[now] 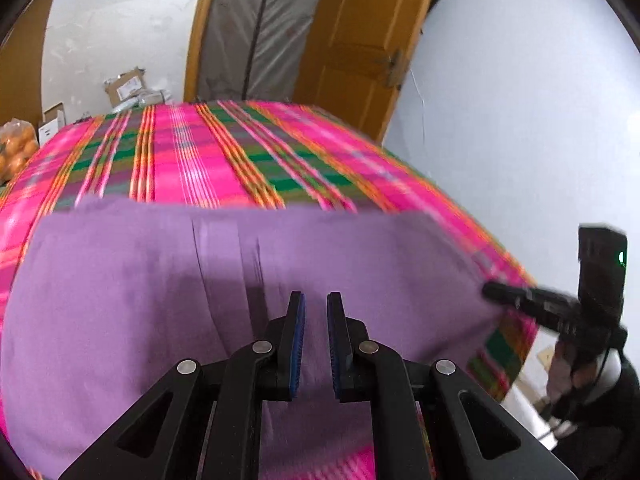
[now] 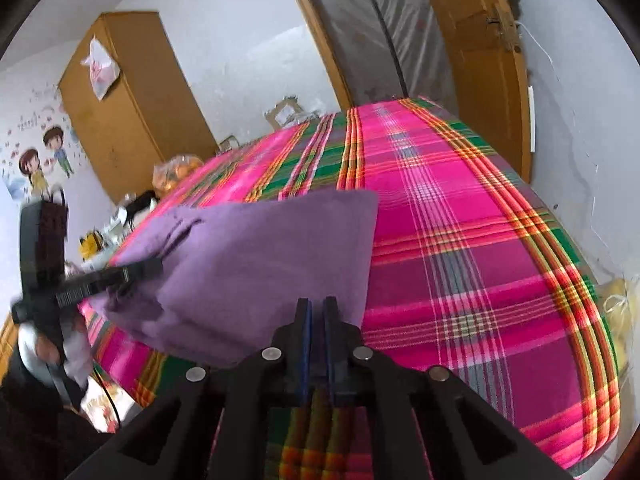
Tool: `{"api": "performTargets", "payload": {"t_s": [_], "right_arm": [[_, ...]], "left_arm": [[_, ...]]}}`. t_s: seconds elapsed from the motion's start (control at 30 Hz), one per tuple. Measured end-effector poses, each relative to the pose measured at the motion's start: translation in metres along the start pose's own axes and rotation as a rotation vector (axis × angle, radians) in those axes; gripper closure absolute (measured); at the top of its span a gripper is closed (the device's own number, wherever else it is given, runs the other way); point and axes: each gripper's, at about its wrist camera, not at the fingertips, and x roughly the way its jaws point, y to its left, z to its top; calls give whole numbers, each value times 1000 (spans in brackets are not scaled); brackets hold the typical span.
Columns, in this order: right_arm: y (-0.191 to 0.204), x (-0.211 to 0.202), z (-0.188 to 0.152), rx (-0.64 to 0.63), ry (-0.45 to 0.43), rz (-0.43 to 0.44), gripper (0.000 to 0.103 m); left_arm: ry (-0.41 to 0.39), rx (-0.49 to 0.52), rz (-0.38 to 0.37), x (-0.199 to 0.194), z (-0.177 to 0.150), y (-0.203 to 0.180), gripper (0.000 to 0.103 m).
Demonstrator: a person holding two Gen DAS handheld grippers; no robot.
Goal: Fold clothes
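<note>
**— How far along are you with the folding?**

— Partway, I'd judge. The purple garment (image 1: pixel 224 280) lies on the plaid bedspread (image 1: pixel 192 152), near the bed's front edge. It already looks doubled over: its far edge runs straight across the bed, and a crease stands in the middle.

**— And your claws?**

— My left gripper (image 1: pixel 316 308) hangs over the cloth near the front edge, jaws nearly together, a narrow gap between the pads, nothing pinched. My right gripper (image 2: pixel 316 312) is at the garment's right-hand front corner, pads almost pressed together; I cannot tell whether cloth is caught there.

**— What's left?**

— Probably another fold to make it compact, then smoothing. The left side still looks rumpled.
</note>
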Motion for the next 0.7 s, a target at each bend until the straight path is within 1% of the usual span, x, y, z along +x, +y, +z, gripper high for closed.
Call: {"api": "performTargets", "payload": {"t_s": [0.03,0.07,0.17,0.2,0.37,0.47,0.53,0.6,0.7], "right_arm": [[2,-1,3,-4,-8,6,95],[3,-1,5,-11,-15,16,95],[2,11,7,-16,22,15,96],[1,15,7,-4,28,16,97],[0,23,21,40,15,17,97],[-4,31,33,89,23,6,96],[-6,35,43,110,23,5,95],[-4,46,56,114,36,1,94],[0,61,74,110,59,-7,94]], "left_arm": [[14,4,2,1,-5,-1,92],[9,6,2,-1,-9,-1,92],[5,24,13,-2,-11,-4,92],[5,26,12,0,-11,-4,92],[8,26,-1,-2,-9,-2,92],[-7,20,-2,-7,-1,1,92],[-24,11,-2,-6,11,5,92],[-34,15,26,-1,22,8,92],[-24,24,62,16,42,12,92]]}}
